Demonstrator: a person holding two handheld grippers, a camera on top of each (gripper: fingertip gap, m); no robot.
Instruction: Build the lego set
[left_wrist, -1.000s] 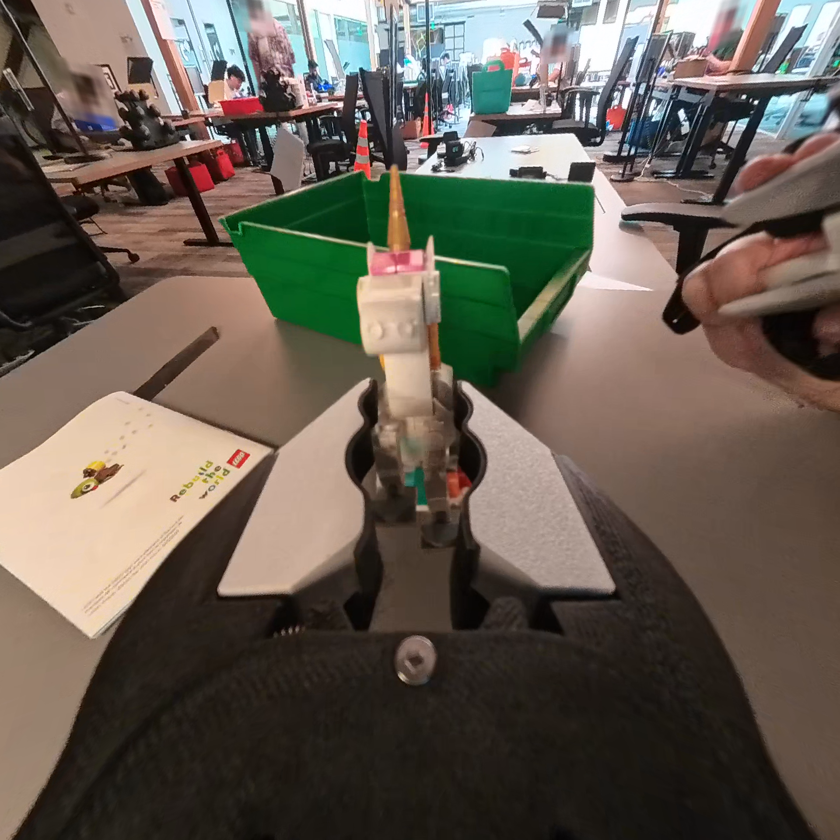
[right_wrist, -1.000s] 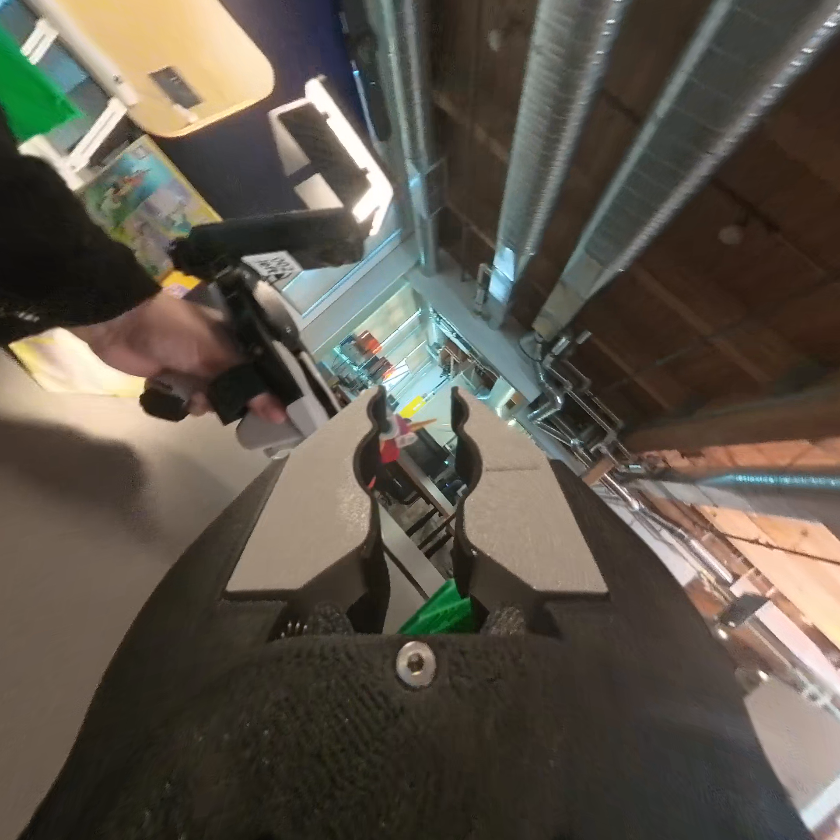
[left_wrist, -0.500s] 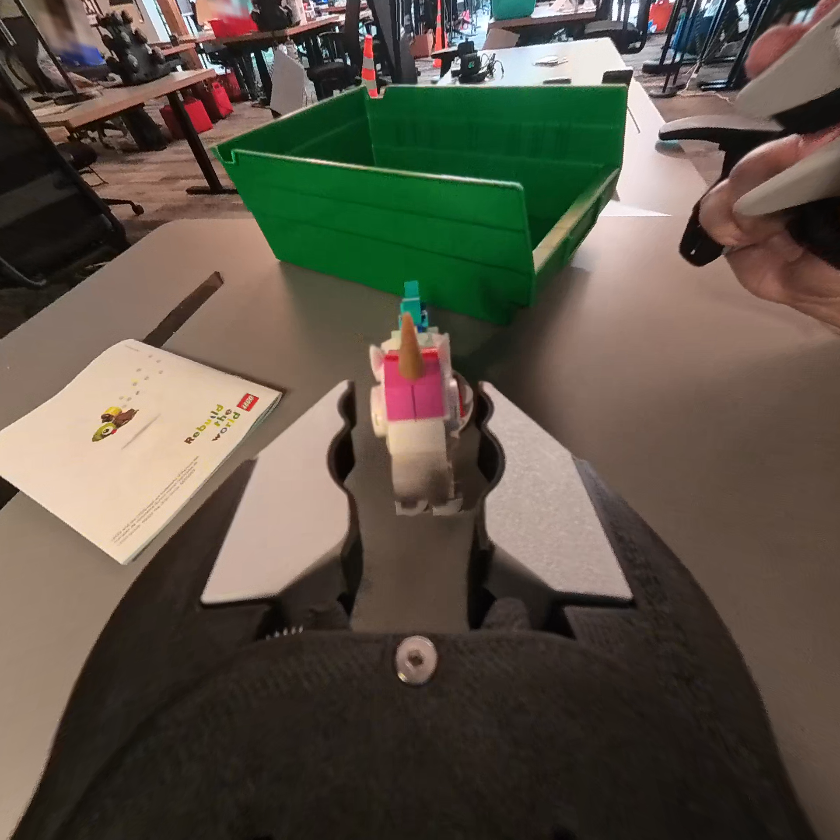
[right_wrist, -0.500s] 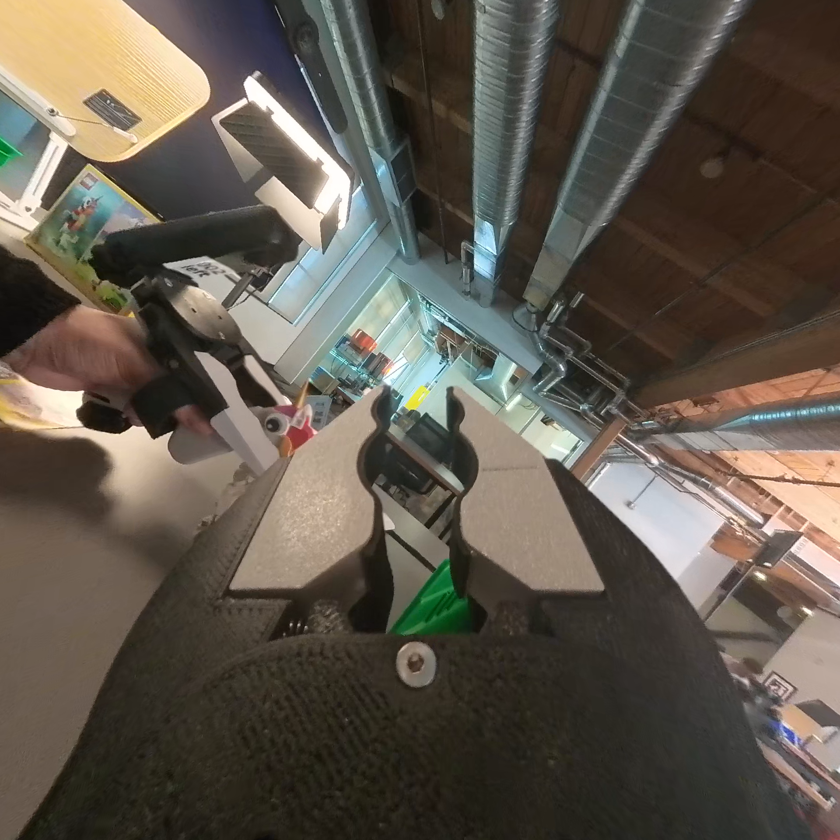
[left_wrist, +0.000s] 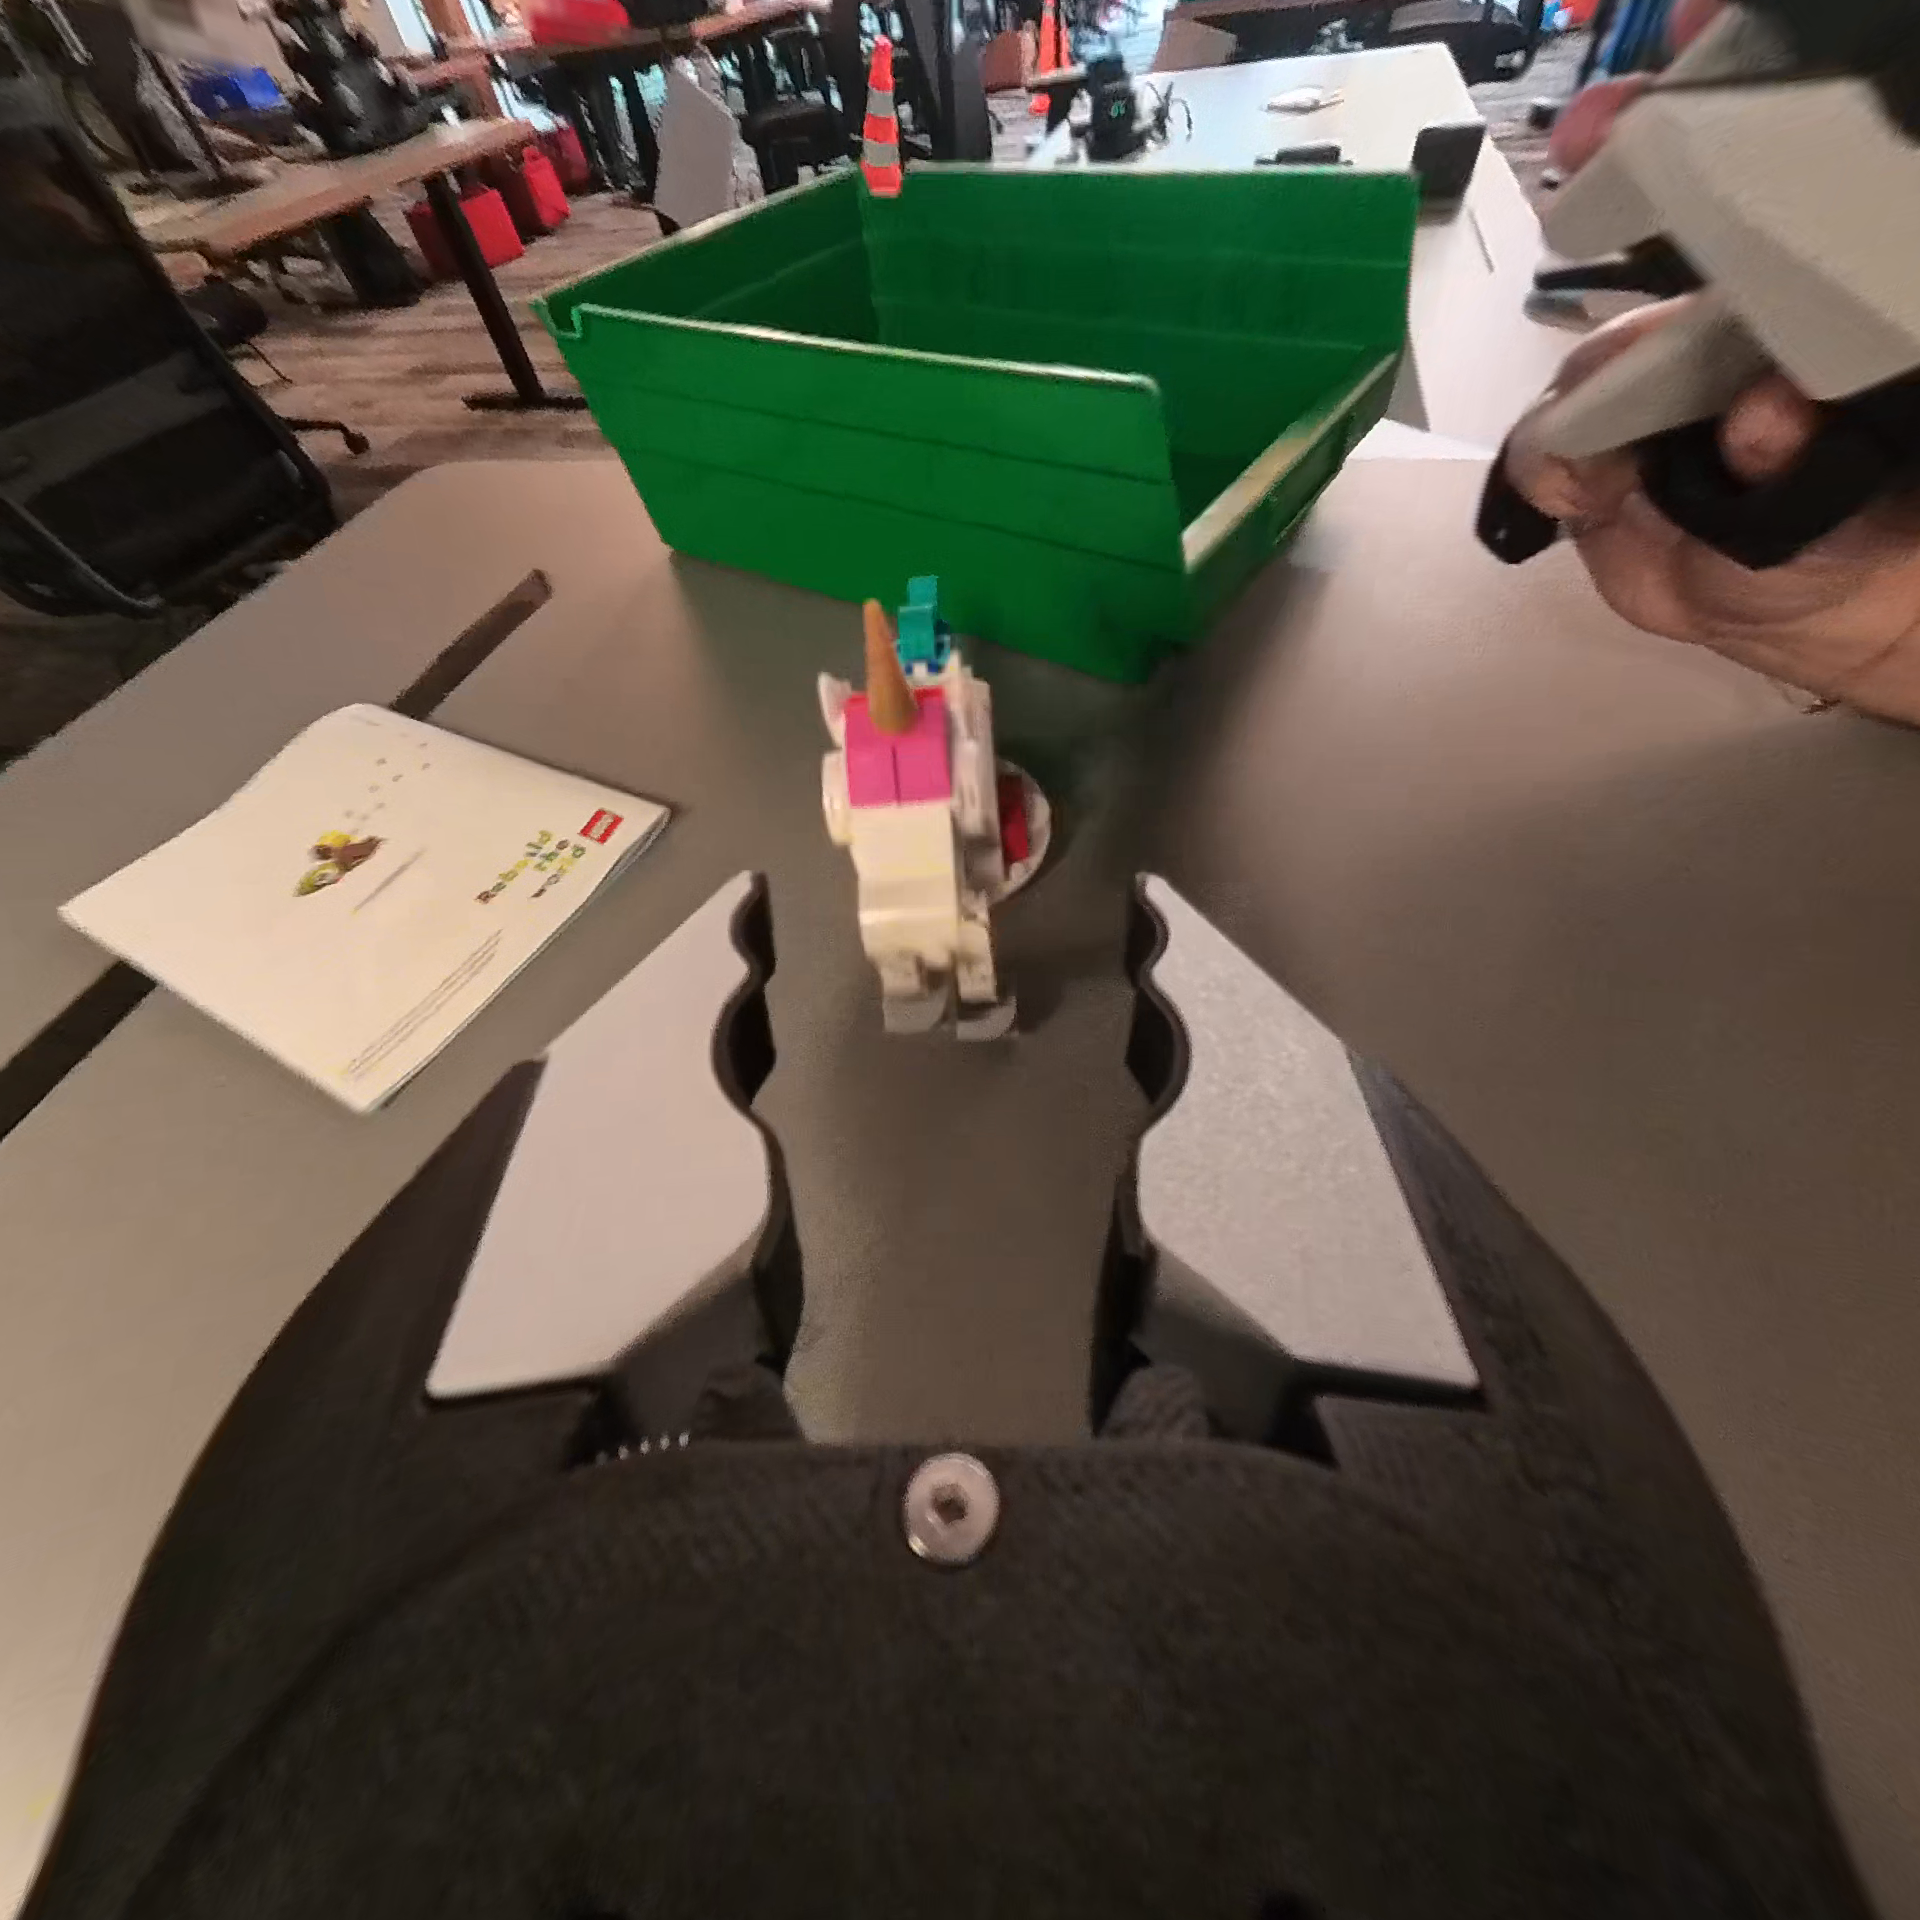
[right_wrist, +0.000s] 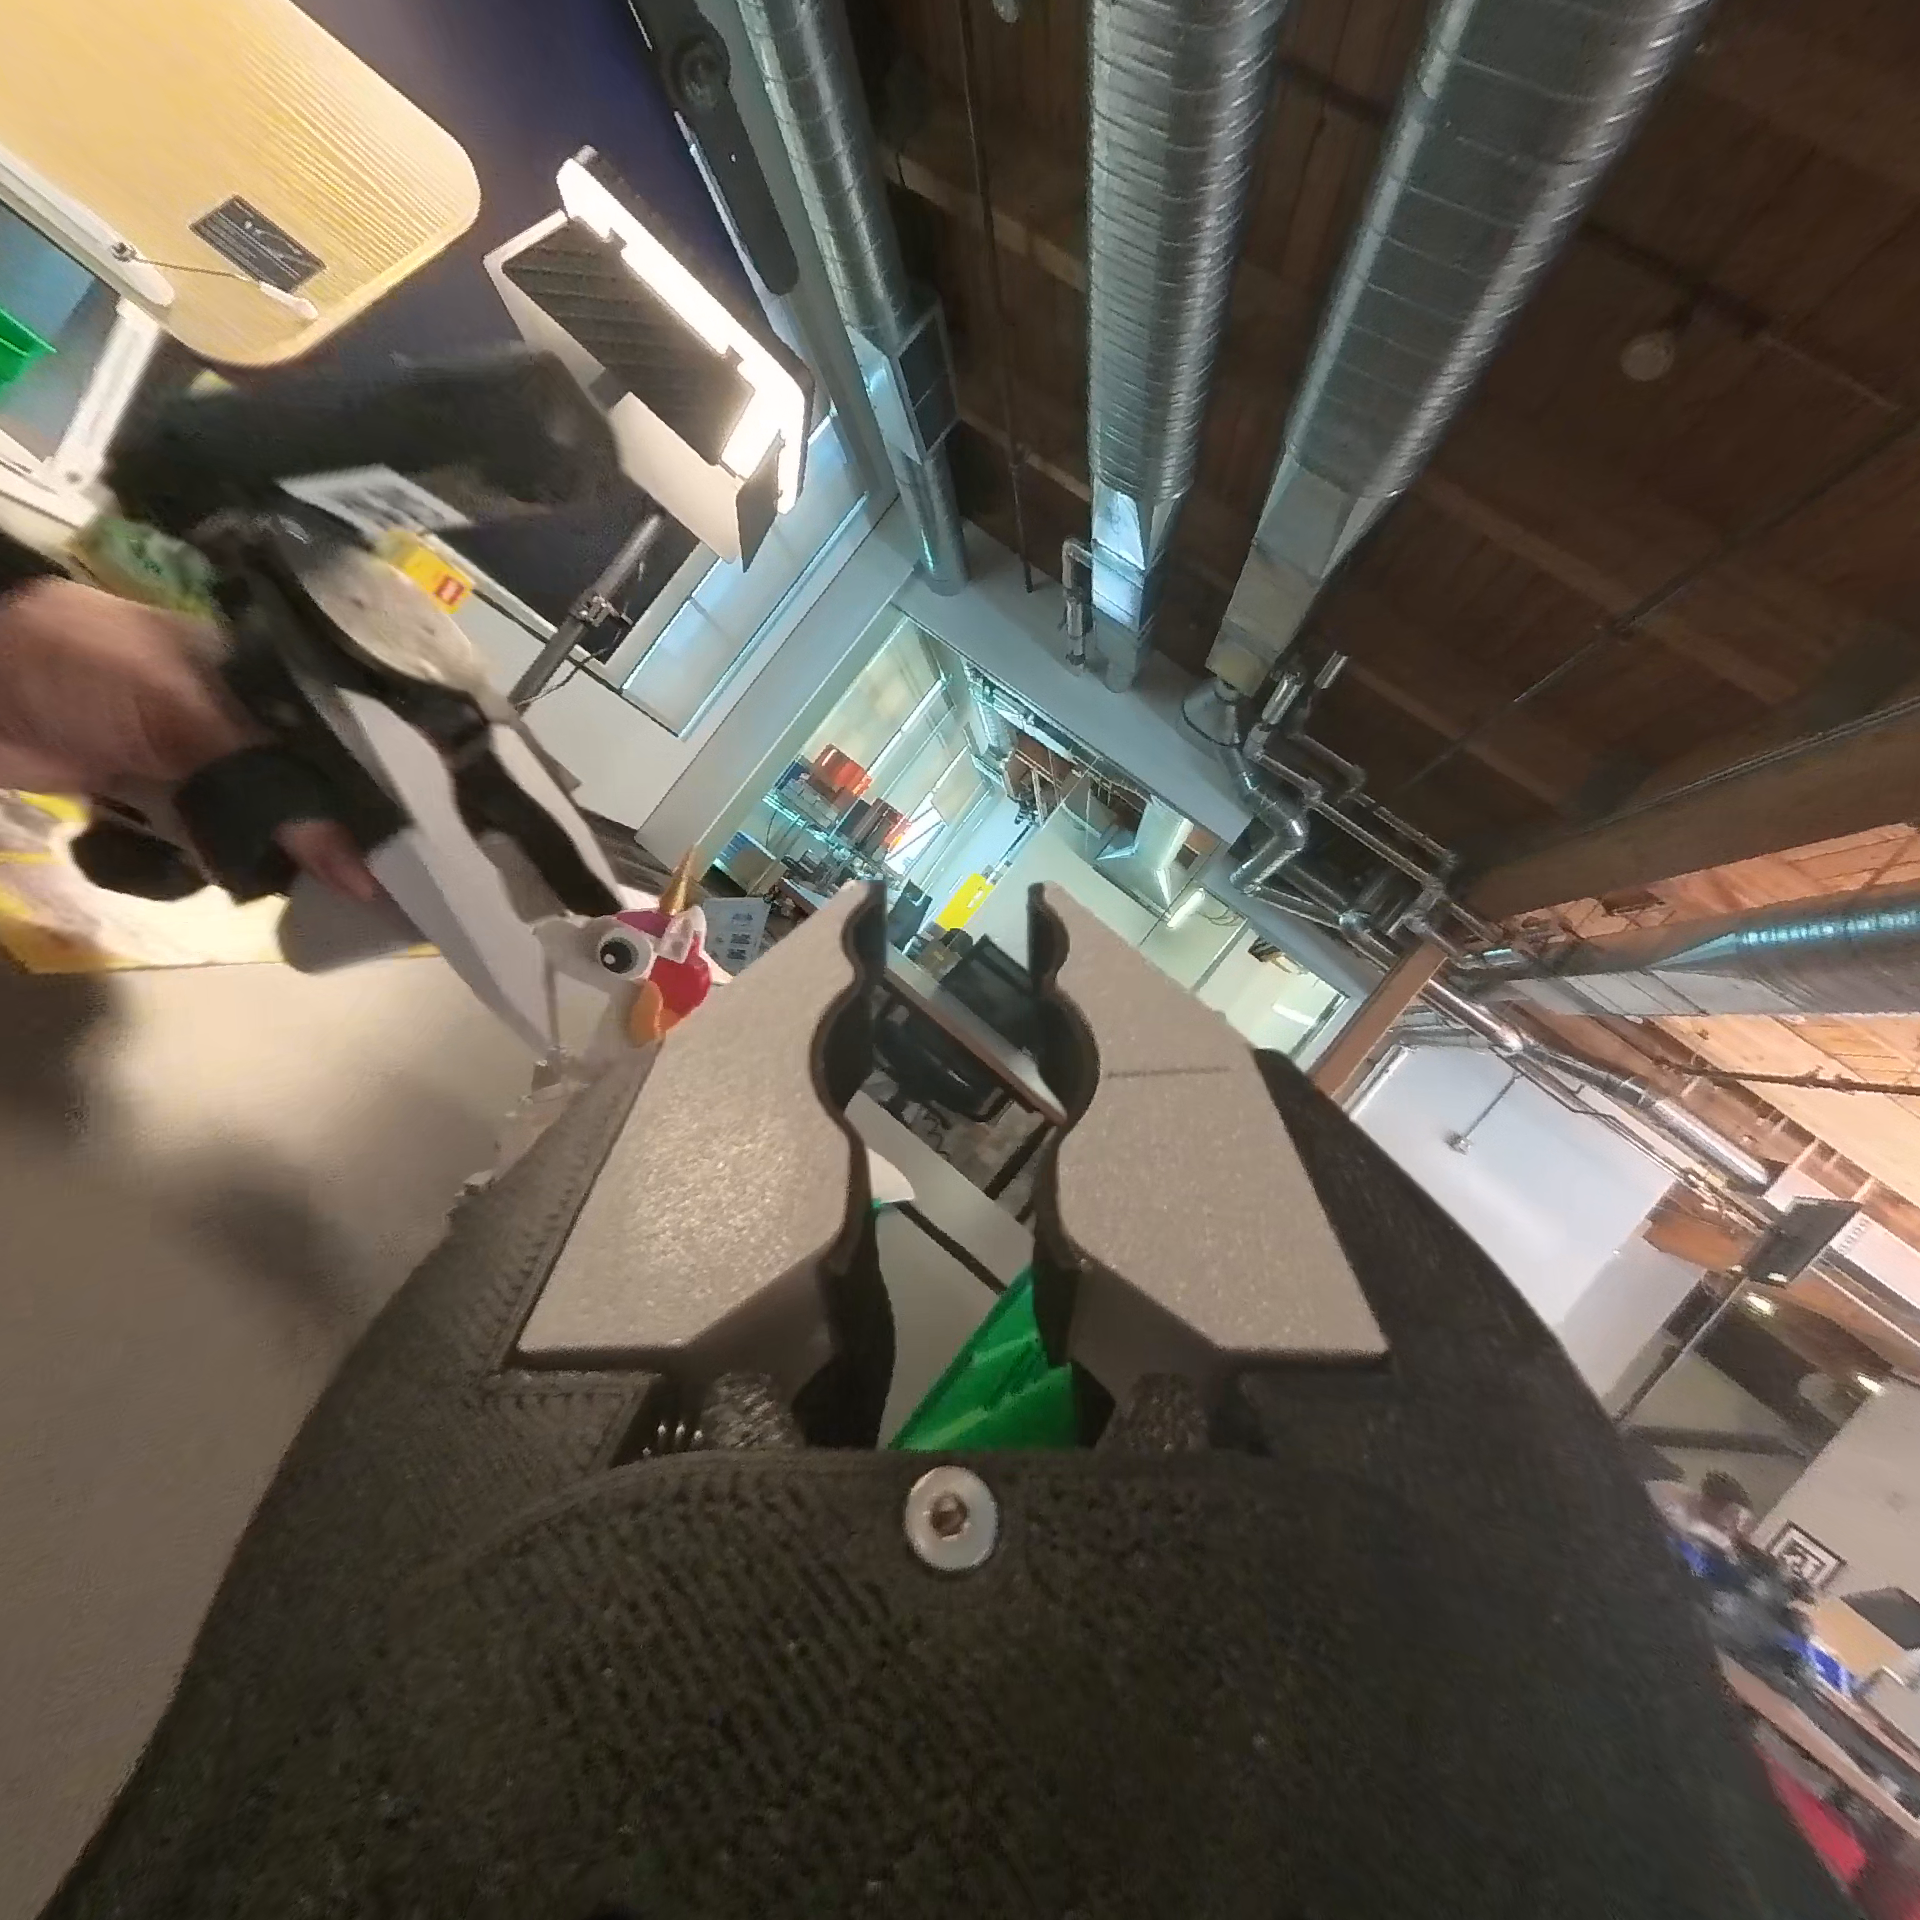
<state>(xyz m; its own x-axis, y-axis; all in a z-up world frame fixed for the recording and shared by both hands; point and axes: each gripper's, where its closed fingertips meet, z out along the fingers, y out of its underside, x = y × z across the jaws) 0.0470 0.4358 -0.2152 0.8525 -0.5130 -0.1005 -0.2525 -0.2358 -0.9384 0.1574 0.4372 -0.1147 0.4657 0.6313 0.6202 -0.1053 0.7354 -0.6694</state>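
Observation:
A white lego unicorn with a pink top, a gold horn and a teal tail stands on the grey table. My left gripper is open, with its fingertips on either side of the unicorn's near end and not touching it. My right gripper is open a little and empty. It is tilted up toward the ceiling. It shows in the left wrist view at the upper right, held by a hand above the table. The right wrist view shows the unicorn at the left gripper's fingers.
A green bin stands on the table just beyond the unicorn, and part of it shows in the right wrist view. A white instruction booklet lies to the left. A dark slot crosses the table at the left. Desks and chairs stand behind.
My left gripper lowered the unicorn onto the table, let go of it, opened wide and drew back a little. My right gripper stayed raised and empty.

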